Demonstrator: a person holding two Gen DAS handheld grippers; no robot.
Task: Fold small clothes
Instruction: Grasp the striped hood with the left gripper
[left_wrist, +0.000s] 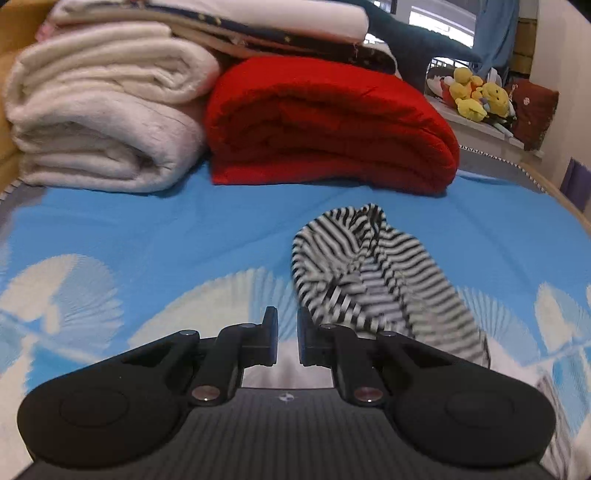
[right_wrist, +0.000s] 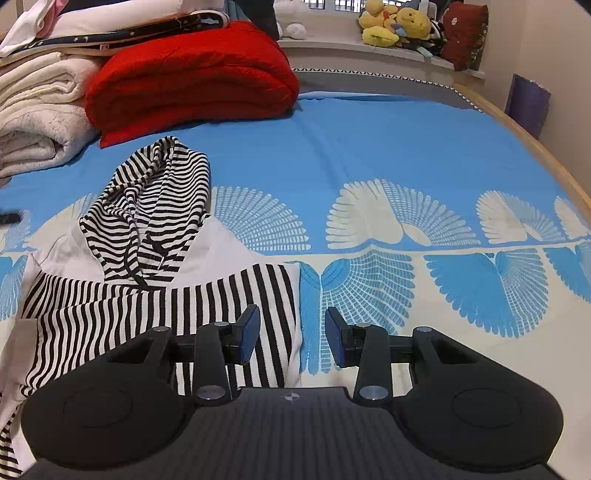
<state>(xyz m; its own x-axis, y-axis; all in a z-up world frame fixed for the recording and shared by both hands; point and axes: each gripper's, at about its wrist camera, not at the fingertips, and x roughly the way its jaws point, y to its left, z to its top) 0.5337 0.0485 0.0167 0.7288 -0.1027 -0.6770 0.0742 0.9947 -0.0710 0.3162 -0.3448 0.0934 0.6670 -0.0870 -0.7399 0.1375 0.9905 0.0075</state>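
now our left gripper (left_wrist: 287, 326) is almost closed on nothing and our right gripper (right_wrist: 291, 334) is spread beside the black-and-white striped hooded top (right_wrist: 159, 258) on the blue bed sheet (right_wrist: 369, 147). we could grab sheet too.

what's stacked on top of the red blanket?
On the red blanket, a dark star-print folded cloth overlaps its back edge, with a white folded layer above that. How far they extend behind is hidden. Its front top is bare.
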